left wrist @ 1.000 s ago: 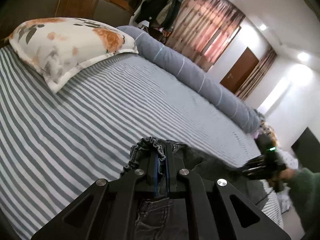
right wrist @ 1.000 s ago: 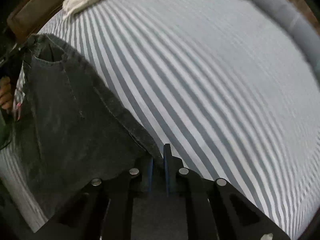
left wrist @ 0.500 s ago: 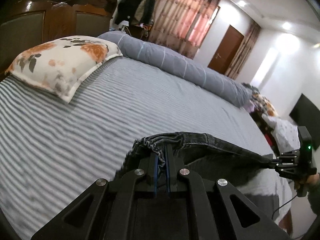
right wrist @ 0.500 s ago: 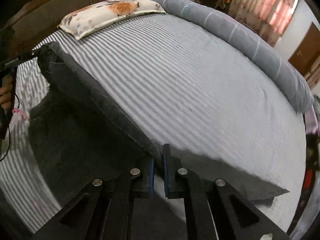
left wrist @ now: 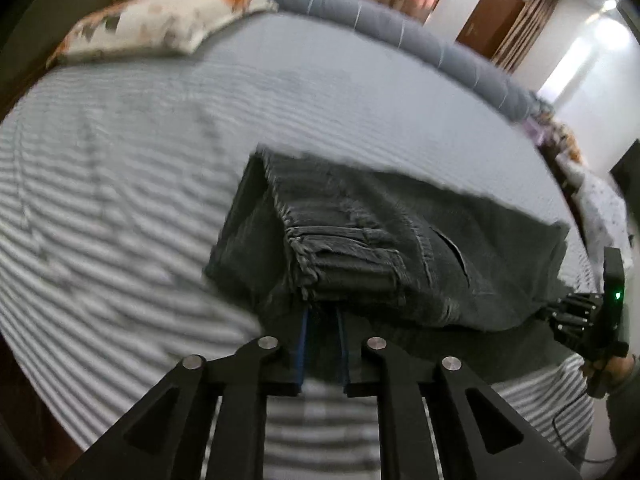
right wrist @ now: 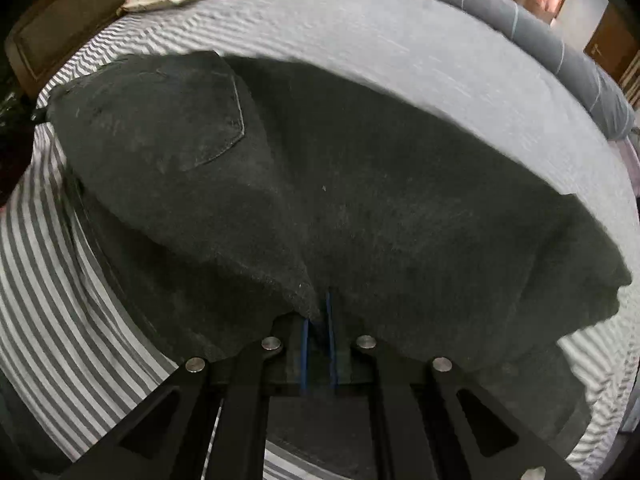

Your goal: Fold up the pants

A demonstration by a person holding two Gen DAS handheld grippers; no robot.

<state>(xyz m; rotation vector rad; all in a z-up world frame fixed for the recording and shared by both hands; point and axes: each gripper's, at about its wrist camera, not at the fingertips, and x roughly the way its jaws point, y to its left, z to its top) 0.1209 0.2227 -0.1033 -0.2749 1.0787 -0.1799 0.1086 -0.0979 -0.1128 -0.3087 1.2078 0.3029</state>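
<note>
Pants (left wrist: 384,240) lay folded on striped bed (left wrist: 120,152); left gripper (left wrist: 322,316) was just easing open off the waistband, right gripper (right wrist: 318,312) clamped fabric.

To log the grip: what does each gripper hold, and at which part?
Right fingers pinch the pants at a leg edge. Left fingers, just opening, have the waistband between them, loosely.

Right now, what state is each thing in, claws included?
Dark grey denim pants: folded over, laid on the sheet.
Left claw: jaws have just been opening, parted at the waistband end.
Right claw: shut on the pants' edge.
Striped grey-and-white bed sheet: spread flat.
Floral pillow: lying at the bed's head.
Grey quilt: rolled along the far side.
</note>
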